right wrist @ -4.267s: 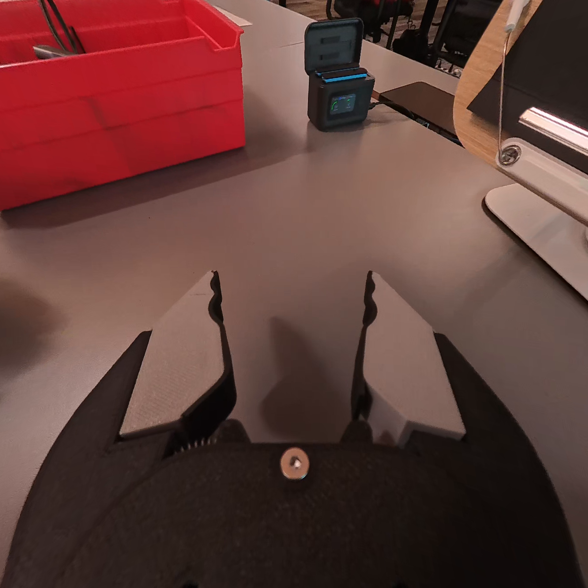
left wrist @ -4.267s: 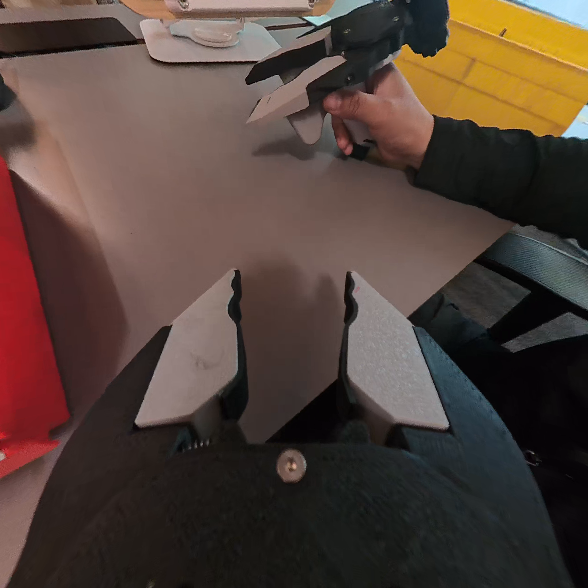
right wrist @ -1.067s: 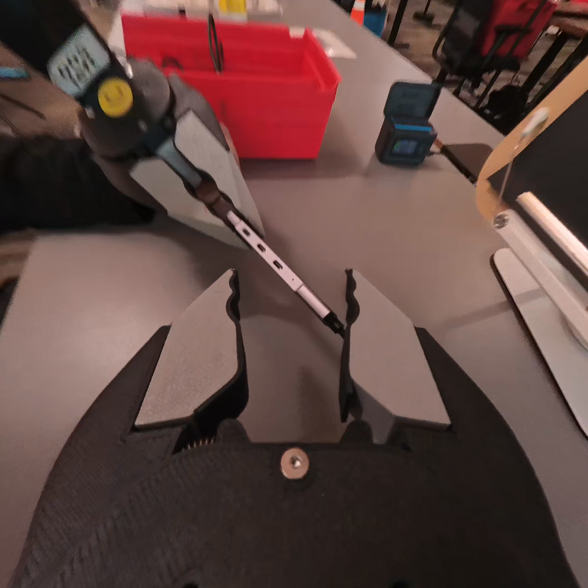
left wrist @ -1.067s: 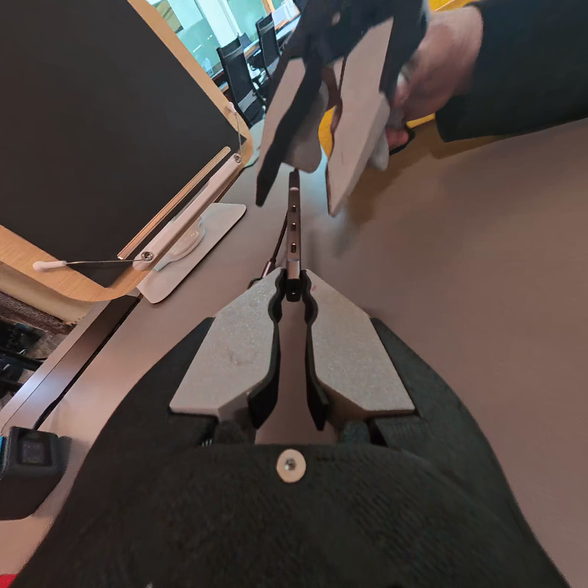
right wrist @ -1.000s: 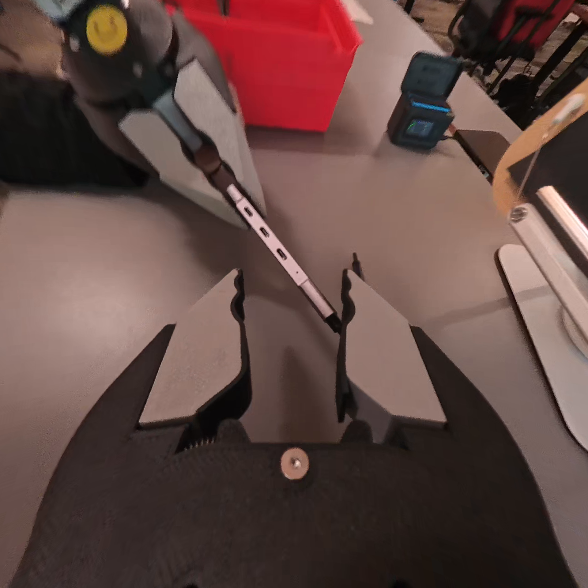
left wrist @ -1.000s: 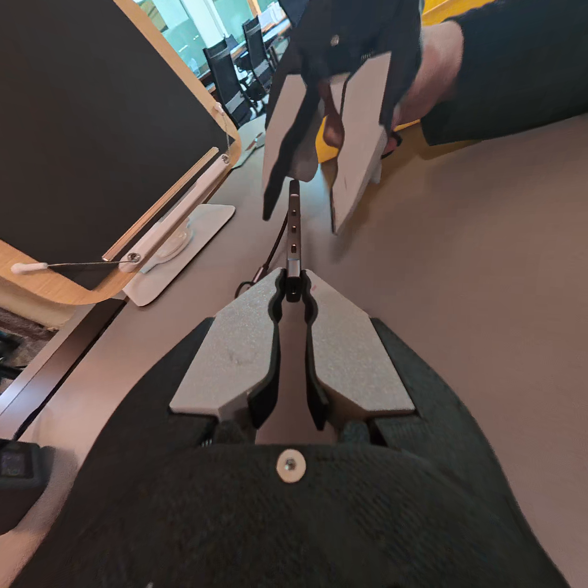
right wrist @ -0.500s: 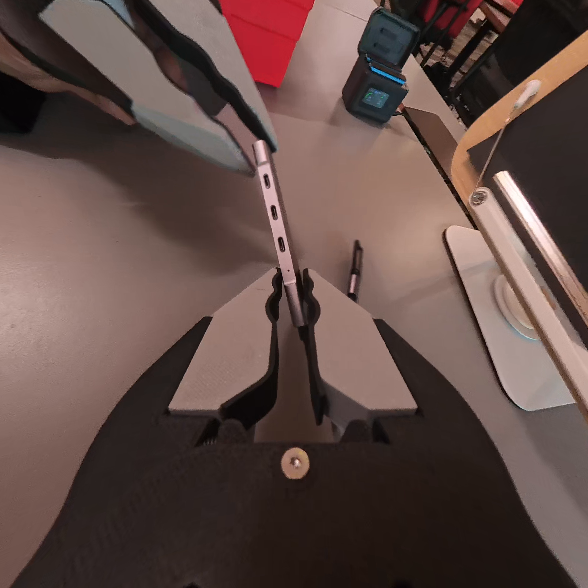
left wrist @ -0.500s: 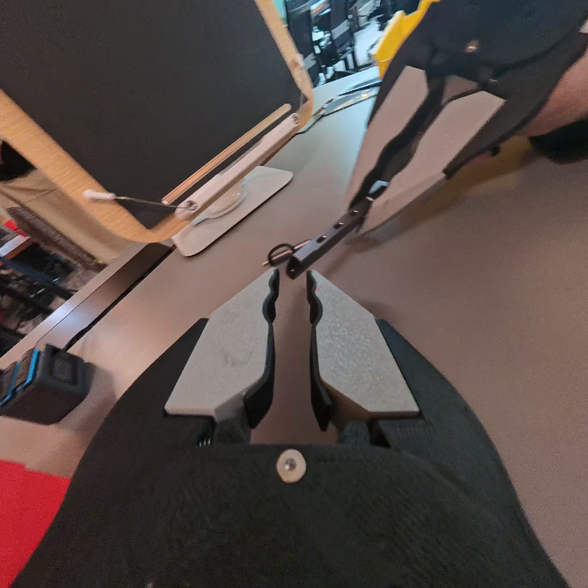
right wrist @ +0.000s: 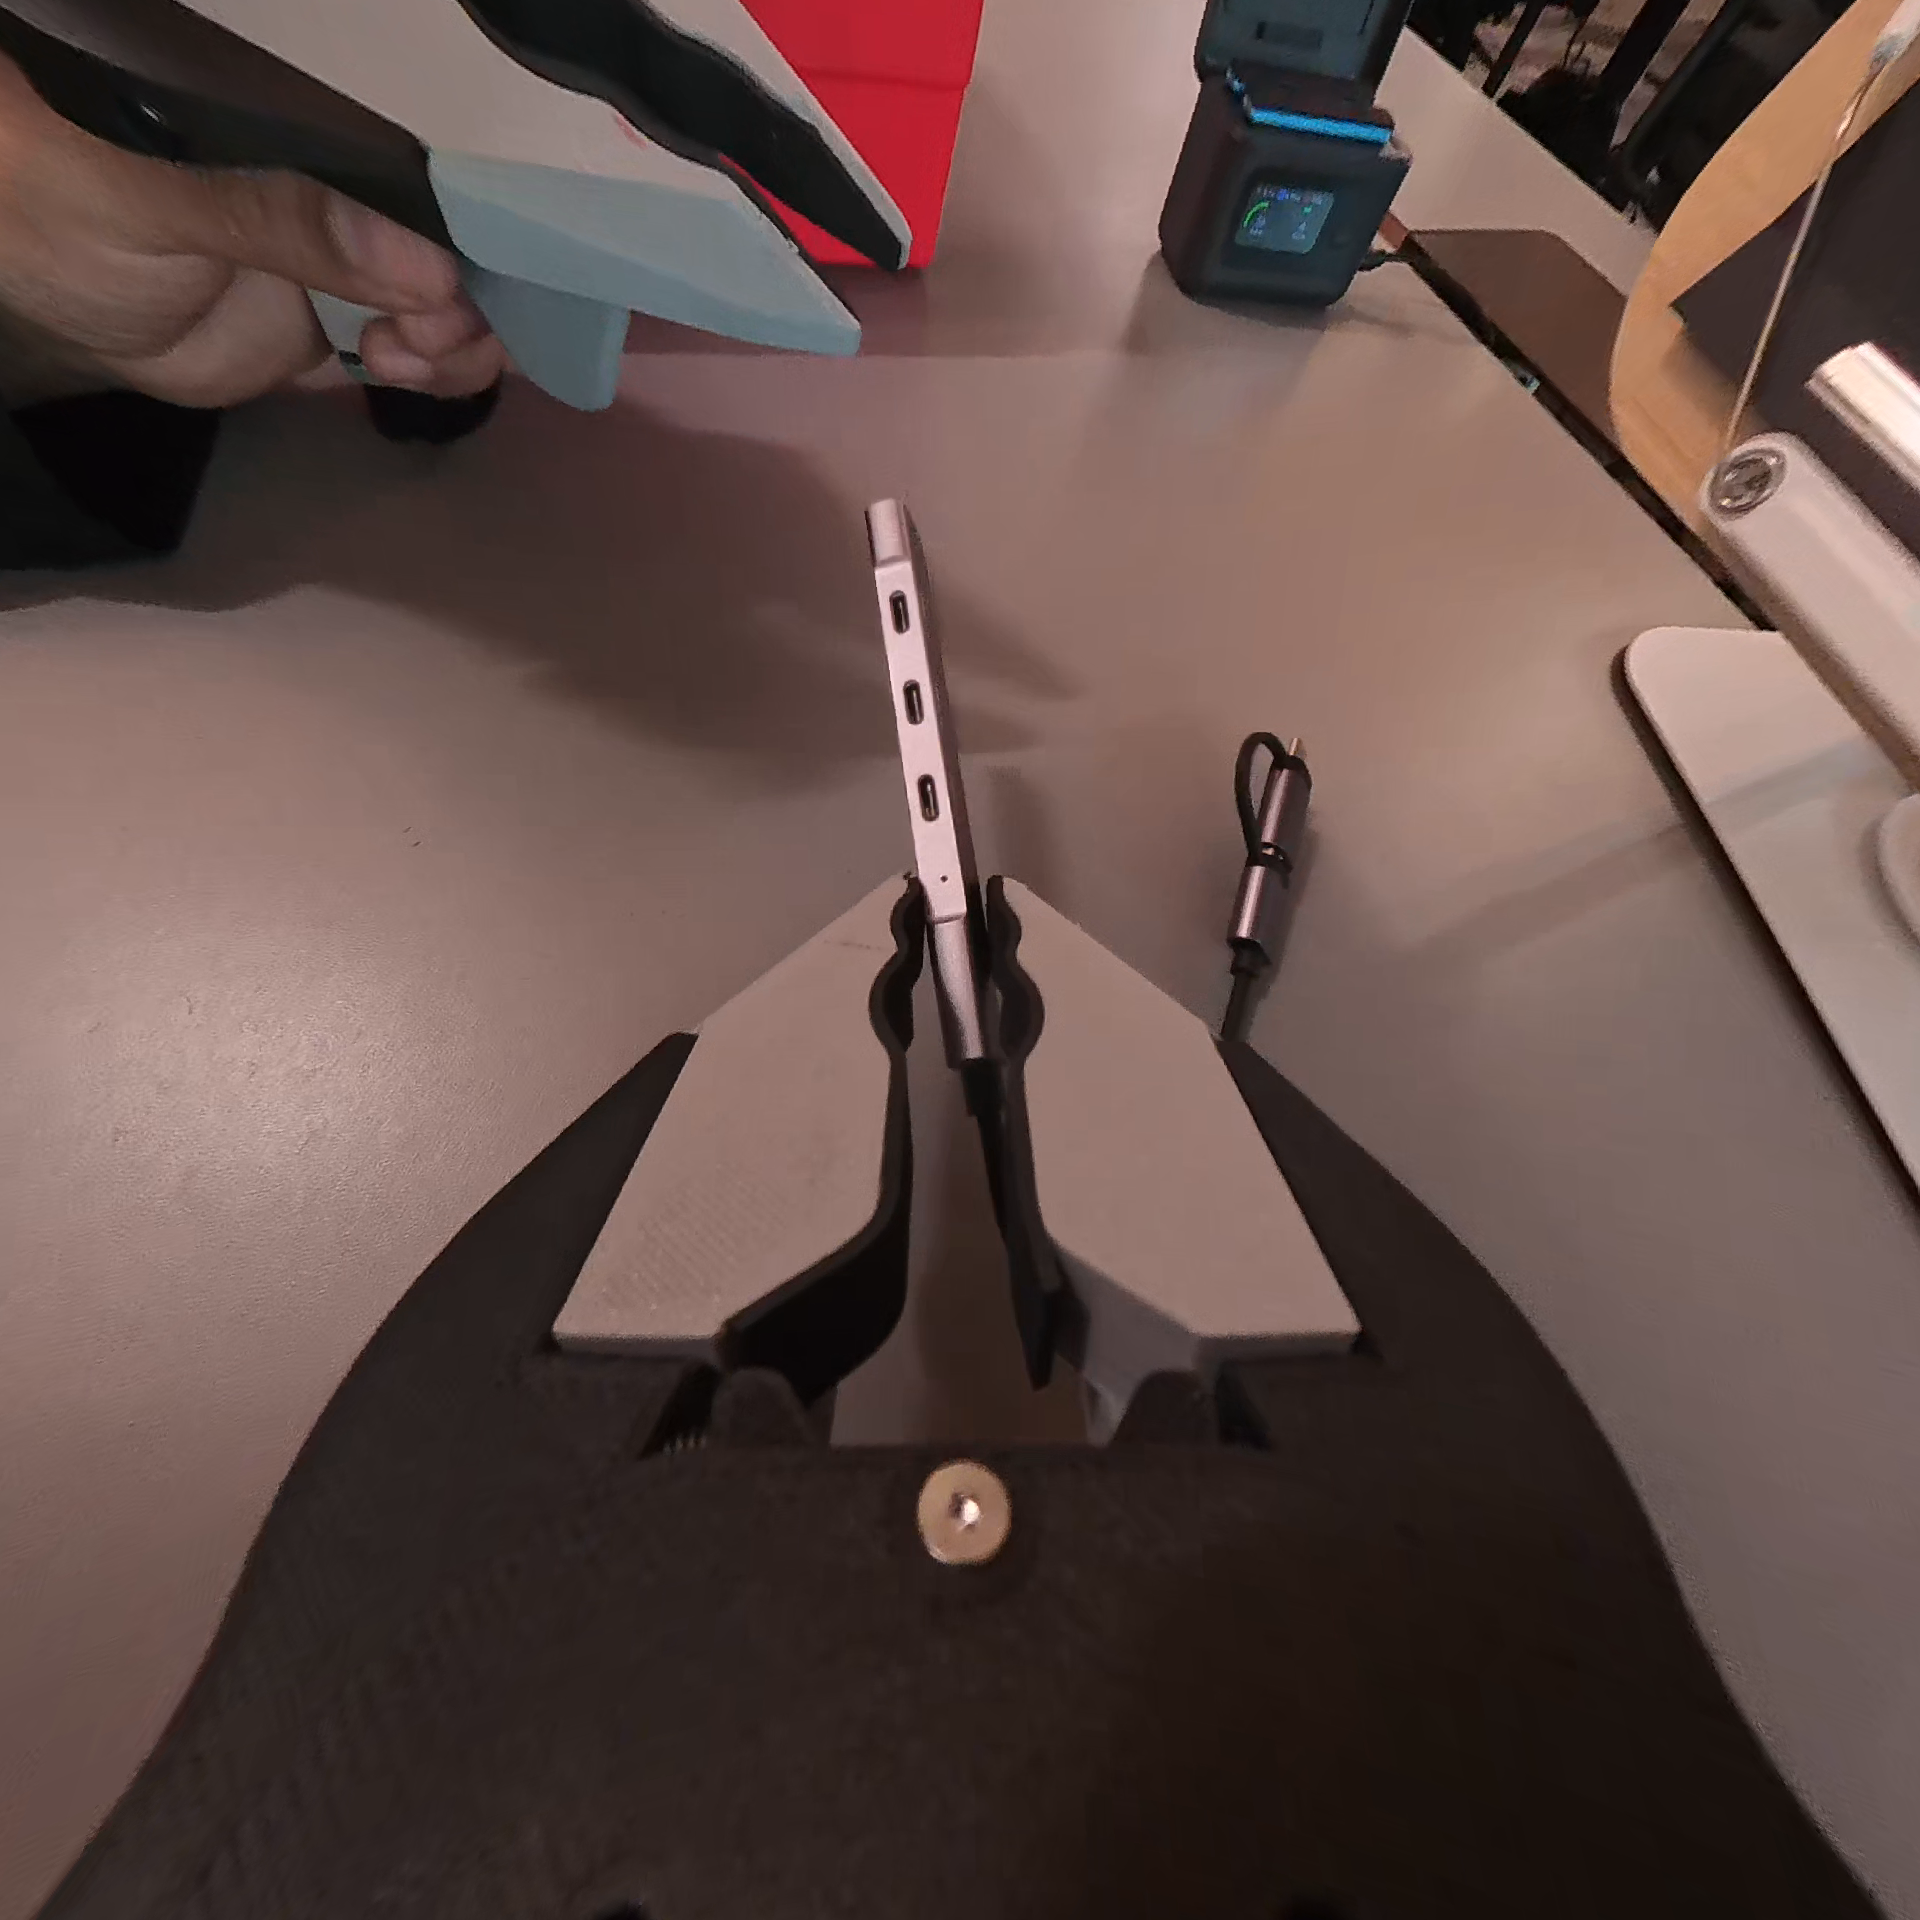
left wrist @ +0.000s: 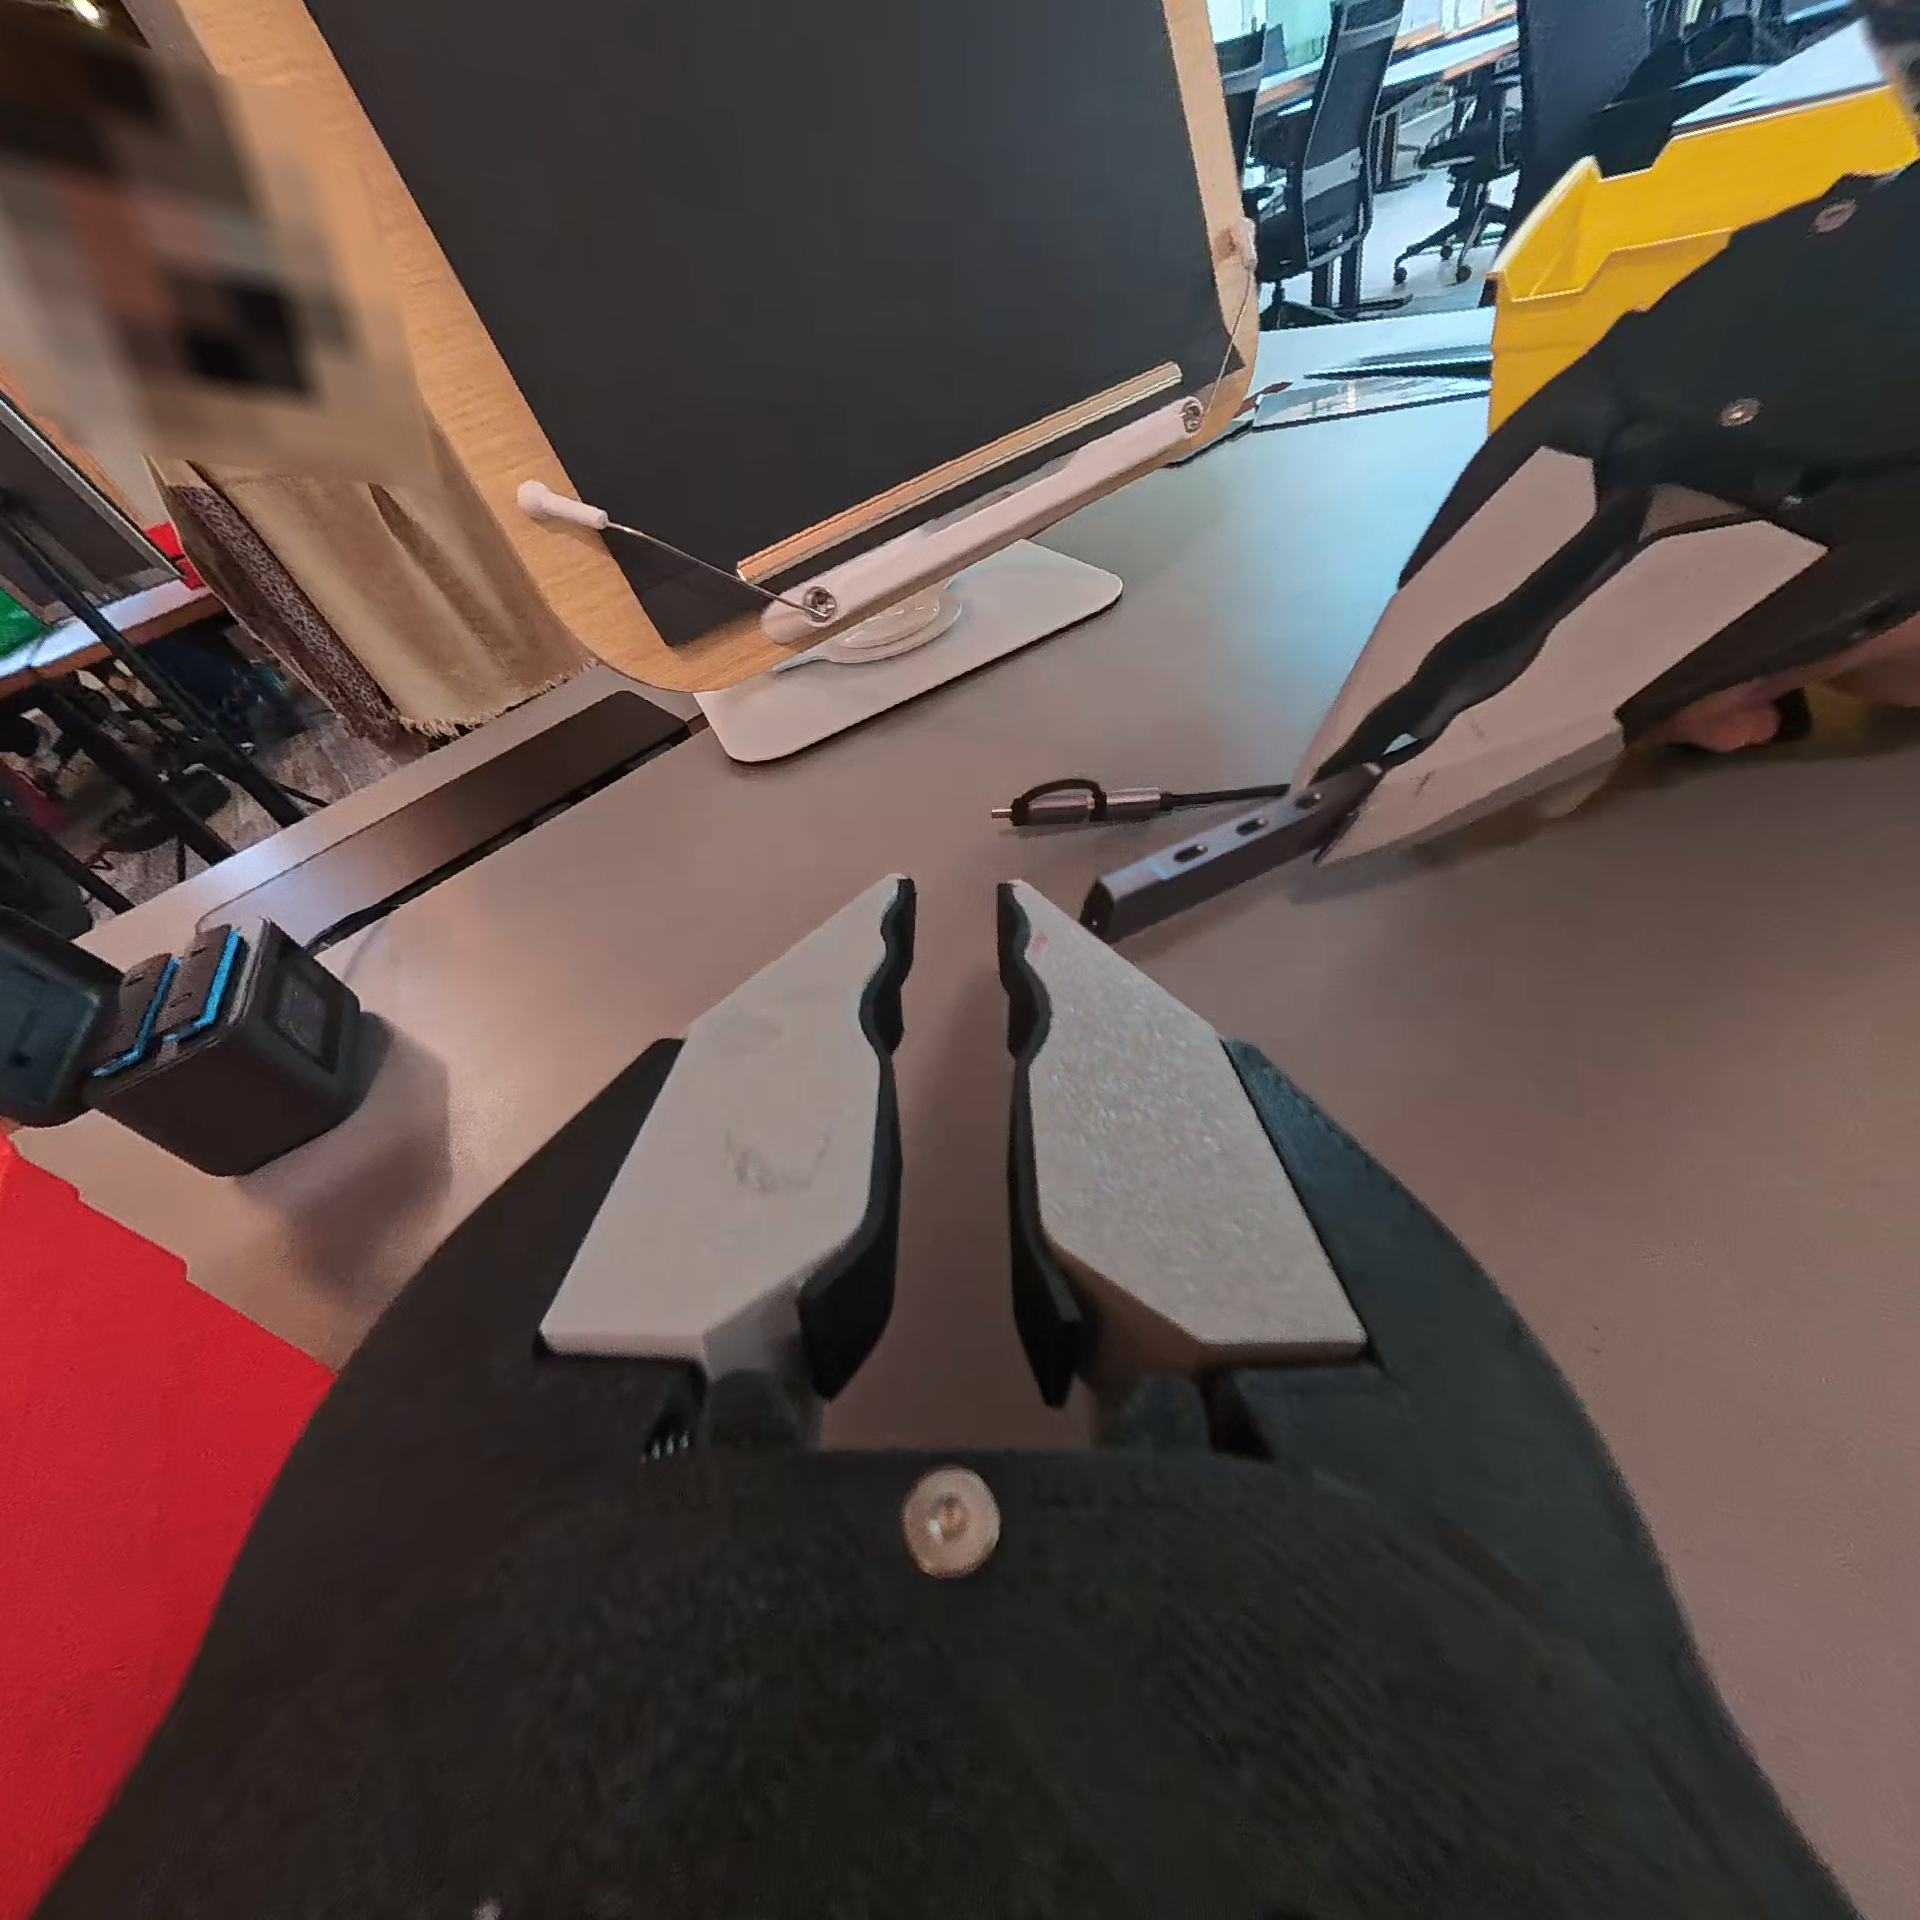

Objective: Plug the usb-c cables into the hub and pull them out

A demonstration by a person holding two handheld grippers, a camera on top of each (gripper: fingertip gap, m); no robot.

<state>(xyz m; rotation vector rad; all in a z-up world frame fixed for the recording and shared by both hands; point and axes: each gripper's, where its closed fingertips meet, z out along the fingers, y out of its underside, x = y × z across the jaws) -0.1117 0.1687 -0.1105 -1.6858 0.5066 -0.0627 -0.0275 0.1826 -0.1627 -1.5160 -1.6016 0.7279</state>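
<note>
Grey pads of my right tongs (right wrist: 951, 914) are clamped on one end of the slim metal hub (right wrist: 920, 707), which stands on edge on the tabletop (right wrist: 416, 935) with its row of ports facing up, all empty. Just beside it, toward the monitor stand's white base (right wrist: 1766, 769), lies the hub's own short cable (right wrist: 1262, 842), unplugged. My left tongs (left wrist: 951, 904) hold nothing, pads a narrow gap apart, tips near the hub's free end. Farther off sit a small black charger box (left wrist: 239, 1049) and a red bin (right wrist: 894, 114).
</note>
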